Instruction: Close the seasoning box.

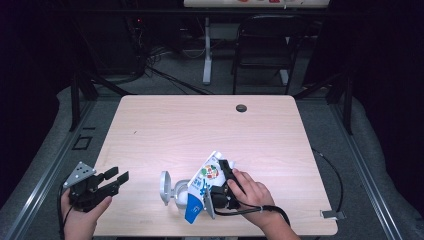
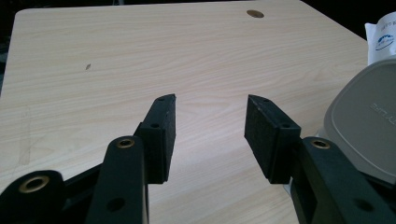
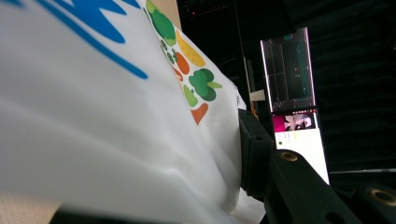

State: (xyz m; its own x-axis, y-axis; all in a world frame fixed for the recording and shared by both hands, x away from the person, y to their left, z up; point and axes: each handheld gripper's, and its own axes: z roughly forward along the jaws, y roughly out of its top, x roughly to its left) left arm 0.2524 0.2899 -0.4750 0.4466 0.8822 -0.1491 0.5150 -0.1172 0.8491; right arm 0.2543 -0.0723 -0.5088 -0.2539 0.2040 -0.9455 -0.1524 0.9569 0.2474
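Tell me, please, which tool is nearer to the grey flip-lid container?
The right one. The right tool sits just beside the grey flip-lid container, clamped on the white pouch tilted over it; the left tool waits open, apart to its left.

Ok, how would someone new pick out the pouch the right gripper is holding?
Start at the wooden table and go to its near edge, just right of centre. There the right gripper clamps a white pouch, tilted over a grey open-lidded container. Its blue lettering and round vegetable picture mark it out.
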